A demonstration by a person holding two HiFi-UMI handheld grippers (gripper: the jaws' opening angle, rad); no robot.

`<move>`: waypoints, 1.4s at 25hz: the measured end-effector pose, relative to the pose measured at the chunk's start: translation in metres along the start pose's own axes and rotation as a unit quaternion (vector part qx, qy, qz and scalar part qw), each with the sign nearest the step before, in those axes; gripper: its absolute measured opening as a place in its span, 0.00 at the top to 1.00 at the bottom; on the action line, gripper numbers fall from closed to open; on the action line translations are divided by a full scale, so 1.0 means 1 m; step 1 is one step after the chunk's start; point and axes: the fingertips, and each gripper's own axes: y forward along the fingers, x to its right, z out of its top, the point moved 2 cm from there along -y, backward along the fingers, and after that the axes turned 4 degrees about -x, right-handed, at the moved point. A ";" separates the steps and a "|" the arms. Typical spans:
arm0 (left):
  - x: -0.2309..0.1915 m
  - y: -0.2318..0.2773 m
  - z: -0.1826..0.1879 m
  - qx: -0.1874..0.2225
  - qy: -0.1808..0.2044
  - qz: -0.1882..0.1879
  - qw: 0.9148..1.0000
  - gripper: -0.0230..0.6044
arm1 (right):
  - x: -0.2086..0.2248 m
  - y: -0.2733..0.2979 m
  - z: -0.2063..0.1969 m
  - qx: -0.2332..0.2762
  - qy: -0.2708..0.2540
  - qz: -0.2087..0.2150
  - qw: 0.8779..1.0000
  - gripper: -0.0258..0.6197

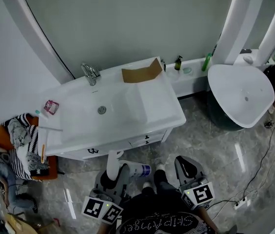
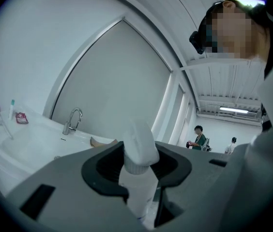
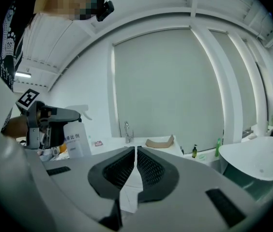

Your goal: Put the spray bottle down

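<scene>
A white spray bottle (image 1: pixel 136 169) with a blue band lies across the jaws of my left gripper (image 1: pixel 119 173), below the front of the vanity. In the left gripper view the dark pads close on the spray bottle (image 2: pixel 139 170) at its neck, with the white head sticking up above them. My right gripper (image 1: pixel 183 162) hangs beside it to the right. In the right gripper view its ribbed pads (image 3: pixel 123 167) meet with nothing between them, and the left gripper with the spray bottle (image 3: pixel 75 138) shows at the left.
Ahead stands a white vanity (image 1: pixel 162 126) with a basin, a faucet (image 1: pixel 90 74), a cardboard piece (image 1: pixel 141 73) and a pink item (image 1: pixel 51 106). A white bathtub (image 1: pixel 242 96) is at the right. Clothes (image 1: pixel 23 145) are piled on the left. Marble floor lies underfoot.
</scene>
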 end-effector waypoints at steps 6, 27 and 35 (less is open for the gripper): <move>-0.008 0.045 0.012 0.022 -0.004 0.024 0.999 0.72 | 0.040 0.034 0.015 -0.002 -0.004 0.018 1.000 0.91; -0.021 0.146 0.026 0.037 -0.013 0.047 0.998 0.72 | 0.137 0.086 0.026 -0.018 0.021 0.004 1.000 0.92; -0.047 0.193 0.052 0.022 -0.012 0.028 0.999 0.72 | 0.153 0.134 0.049 -0.015 0.025 -0.006 1.000 0.91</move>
